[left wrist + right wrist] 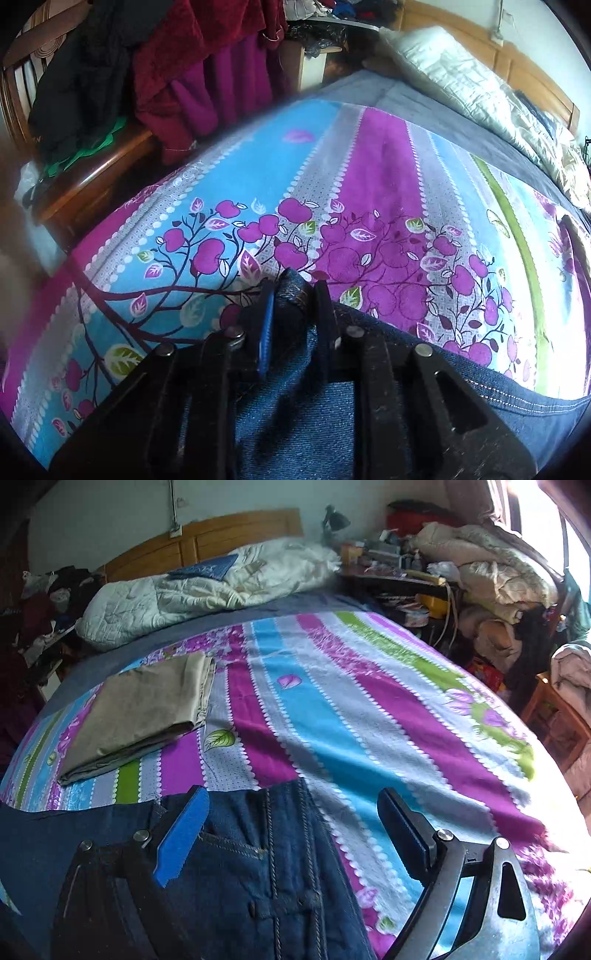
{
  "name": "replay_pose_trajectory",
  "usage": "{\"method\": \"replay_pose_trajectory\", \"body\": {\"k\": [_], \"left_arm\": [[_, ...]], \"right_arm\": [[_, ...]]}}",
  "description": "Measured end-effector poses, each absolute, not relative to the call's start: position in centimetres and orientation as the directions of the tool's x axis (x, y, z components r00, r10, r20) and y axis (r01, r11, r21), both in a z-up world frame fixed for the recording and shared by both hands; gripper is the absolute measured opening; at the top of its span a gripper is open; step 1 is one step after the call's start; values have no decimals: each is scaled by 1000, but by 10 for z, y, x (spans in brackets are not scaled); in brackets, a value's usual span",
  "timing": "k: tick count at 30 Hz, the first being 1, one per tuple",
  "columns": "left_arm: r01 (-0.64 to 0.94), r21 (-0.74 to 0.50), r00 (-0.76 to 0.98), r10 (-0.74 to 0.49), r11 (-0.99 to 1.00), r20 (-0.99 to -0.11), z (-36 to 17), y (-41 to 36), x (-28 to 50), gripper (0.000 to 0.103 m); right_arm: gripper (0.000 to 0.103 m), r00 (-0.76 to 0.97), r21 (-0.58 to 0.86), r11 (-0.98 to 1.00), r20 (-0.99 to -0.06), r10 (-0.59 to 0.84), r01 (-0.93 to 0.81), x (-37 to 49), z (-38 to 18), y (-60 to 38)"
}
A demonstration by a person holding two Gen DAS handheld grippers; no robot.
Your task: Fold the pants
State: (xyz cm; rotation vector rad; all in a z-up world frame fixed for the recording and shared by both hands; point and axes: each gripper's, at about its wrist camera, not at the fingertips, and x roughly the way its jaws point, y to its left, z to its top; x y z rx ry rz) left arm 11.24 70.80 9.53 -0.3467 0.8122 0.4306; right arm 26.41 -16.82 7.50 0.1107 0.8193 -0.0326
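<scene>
1. The left gripper (293,295) is pinching a bunched fold of the jeans (258,867), lying at the bed's (332,709) near edge; it could be slipping free.
2. The right gripper (295,834) is hanging spread over the waistband, risking a skewed fold.

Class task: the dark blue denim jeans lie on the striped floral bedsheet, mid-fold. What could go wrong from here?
1. The left claw pinches only a small bunched corner of the dark blue denim jeans; the heavy cloth may slip out.
2. The right claw is open and grips nothing, so a one-sided lift could skew the fold.
3. Dragging could rumple the striped floral bedsheet or nudge the folded khaki trousers.
</scene>
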Motion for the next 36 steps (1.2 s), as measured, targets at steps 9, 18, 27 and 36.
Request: {"method": "replay_pose_trajectory", "body": {"k": [9,18,27,36], "left_arm": [[-495,-134,610,234,859,-757,94,709,112,22],[-509,-182,670,254,841,-698,134,702,80,15],[-314,-373,909,163,873,-384,233,691,-146,13],[-519,-512,805,189,684,-563,130,700,-356,25]], "right_arm": [[34,508,162,976,-859,68,142,325,-3,-172],[25,642,198,974,-762,81,112,251,90,-167],[24,752,339,941,-624,213,15,46,176,-209],[38,631,490,819,-745,216,299,-117,49,-290]]}}
